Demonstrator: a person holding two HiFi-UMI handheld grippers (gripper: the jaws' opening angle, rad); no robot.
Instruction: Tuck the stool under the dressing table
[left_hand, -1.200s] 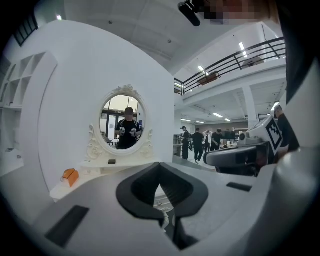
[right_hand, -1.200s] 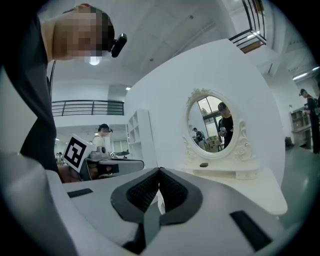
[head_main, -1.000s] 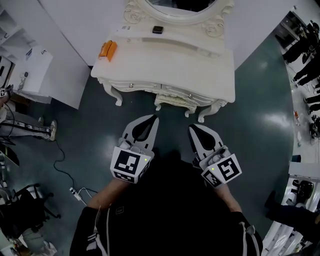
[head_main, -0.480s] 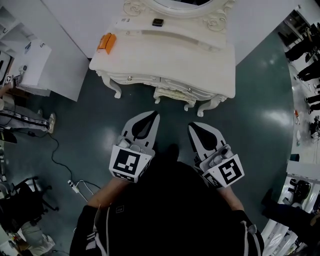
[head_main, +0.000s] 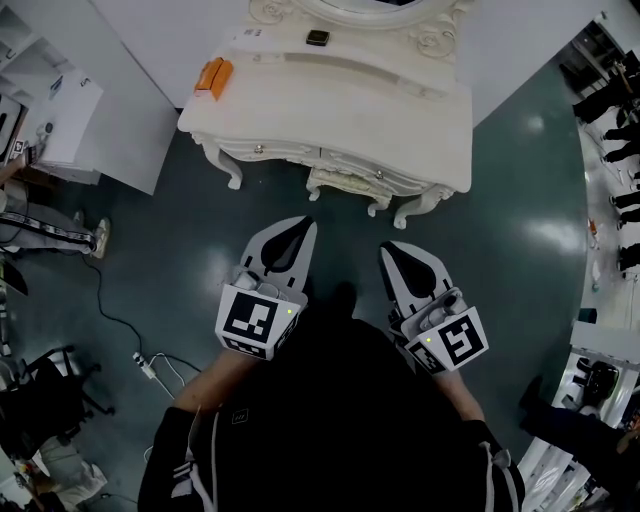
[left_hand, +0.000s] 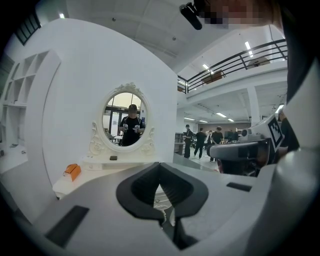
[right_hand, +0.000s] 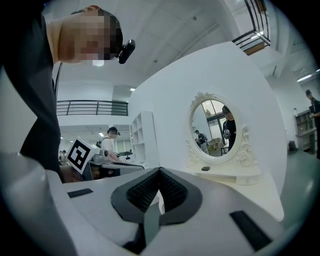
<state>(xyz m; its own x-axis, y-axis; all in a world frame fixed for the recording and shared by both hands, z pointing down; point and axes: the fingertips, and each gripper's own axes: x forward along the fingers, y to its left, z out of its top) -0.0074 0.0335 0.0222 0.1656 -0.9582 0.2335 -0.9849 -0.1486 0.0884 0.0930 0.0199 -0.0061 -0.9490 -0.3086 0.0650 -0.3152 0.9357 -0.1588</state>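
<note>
The white ornate dressing table (head_main: 330, 105) stands at the top of the head view. The stool (head_main: 347, 186) shows only as a carved white edge with short legs, under the table's front between its legs. My left gripper (head_main: 311, 223) and right gripper (head_main: 384, 249) hover side by side over the dark floor in front of the table, apart from it. Both are shut with nothing between the jaws. In the left gripper view the shut tips (left_hand: 160, 163) point at the table (left_hand: 95, 175). The right gripper's tips (right_hand: 160, 169) point past its oval mirror (right_hand: 215, 127).
An orange box (head_main: 213, 77) and a small dark object (head_main: 318, 38) lie on the tabletop. A white partition (head_main: 110, 130) stands at the left. A cable with a power strip (head_main: 143, 365) lies on the floor at lower left. People stand at the far right (head_main: 615, 100).
The dressing table sits slightly higher in the head view than a second ago. Both grippers keep about the same place and stay shut.
</note>
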